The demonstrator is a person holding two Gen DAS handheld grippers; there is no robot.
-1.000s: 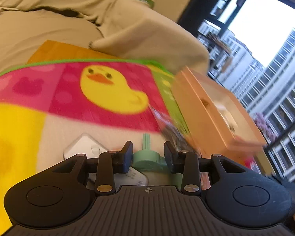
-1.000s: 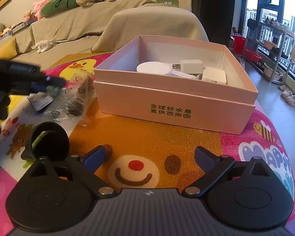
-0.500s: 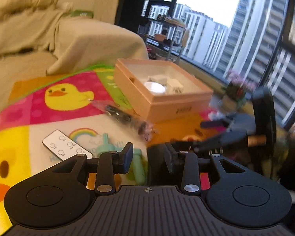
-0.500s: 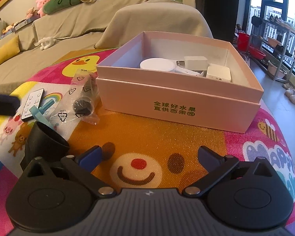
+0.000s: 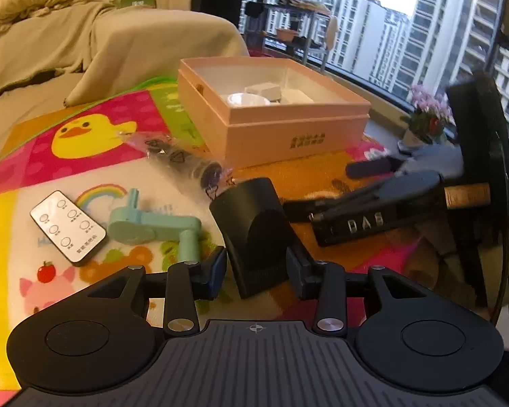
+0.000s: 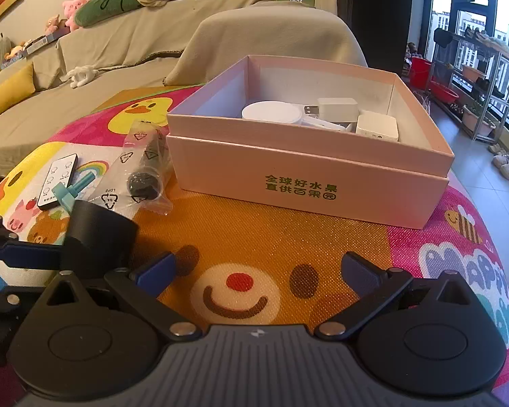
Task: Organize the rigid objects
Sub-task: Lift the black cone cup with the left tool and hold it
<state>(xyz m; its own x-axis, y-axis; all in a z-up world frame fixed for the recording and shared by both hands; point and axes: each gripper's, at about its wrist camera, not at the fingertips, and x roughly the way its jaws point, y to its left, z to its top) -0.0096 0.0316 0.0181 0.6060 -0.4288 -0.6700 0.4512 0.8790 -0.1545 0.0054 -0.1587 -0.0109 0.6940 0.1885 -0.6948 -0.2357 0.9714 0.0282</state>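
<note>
A black curved block point(image 5: 254, 230) stands on the colourful play mat between the fingers of my left gripper point(image 5: 256, 269); the jaws are close on both its sides, and contact is unclear. It also shows in the right wrist view point(image 6: 96, 237). My right gripper point(image 6: 256, 269) is open and empty above the mat, facing the open pink box point(image 6: 308, 186), which holds white items point(image 6: 271, 112). A teal plastic part point(image 5: 152, 225), a white remote point(image 5: 68, 227) and a clear bag with black pieces point(image 5: 183, 159) lie on the mat.
The pink box point(image 5: 288, 129) stands at the far middle of the mat. A sofa under a beige cover point(image 6: 152, 44) is behind it. Windows and a metal rack point(image 6: 471, 68) are at the right. My right gripper shows as a dark shape point(image 5: 407, 196) in the left wrist view.
My left gripper swung from the teal part and the duck picture to the right and now has the black block between its fingers. My right gripper stayed open and hardly moved.
</note>
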